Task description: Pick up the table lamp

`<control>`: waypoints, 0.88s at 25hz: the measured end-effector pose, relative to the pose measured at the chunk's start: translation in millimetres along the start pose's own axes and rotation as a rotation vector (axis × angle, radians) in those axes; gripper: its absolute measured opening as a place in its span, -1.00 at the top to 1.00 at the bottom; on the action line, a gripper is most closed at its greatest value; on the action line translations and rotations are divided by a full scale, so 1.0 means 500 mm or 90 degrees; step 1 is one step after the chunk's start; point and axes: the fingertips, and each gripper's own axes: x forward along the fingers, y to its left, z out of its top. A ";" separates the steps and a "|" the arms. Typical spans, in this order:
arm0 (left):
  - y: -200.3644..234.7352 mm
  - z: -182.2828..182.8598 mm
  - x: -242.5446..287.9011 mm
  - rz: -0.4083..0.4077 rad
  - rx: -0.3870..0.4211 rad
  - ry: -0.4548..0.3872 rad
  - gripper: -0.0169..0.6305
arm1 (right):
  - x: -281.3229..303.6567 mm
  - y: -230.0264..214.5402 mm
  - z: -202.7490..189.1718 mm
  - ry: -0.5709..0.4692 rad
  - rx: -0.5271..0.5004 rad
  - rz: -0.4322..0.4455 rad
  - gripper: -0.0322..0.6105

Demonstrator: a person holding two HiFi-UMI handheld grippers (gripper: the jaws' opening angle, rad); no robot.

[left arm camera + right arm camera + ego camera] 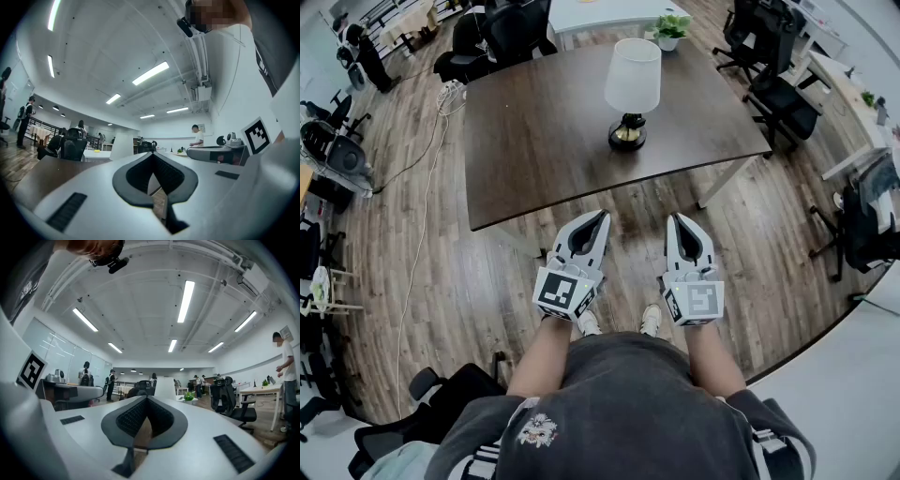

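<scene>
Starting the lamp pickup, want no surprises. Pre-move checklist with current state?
1. Table lamp upright on the table: ok.
2. Space around the lamp free: ok. The potted plant stands apart at the far edge.
3. Left gripper and right gripper empty: ok.
4. Fingers open for the grasp: not ok, both pairs are shut.
5. Grippers at the lamp: not ok, both are well short of it, by the table's near edge.
6. Lamp cord free: cannot tell, none visible.
</scene>
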 end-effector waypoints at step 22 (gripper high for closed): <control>0.094 -0.047 -0.066 -0.040 -0.024 0.028 0.95 | 0.029 0.115 -0.049 0.036 0.015 -0.024 0.82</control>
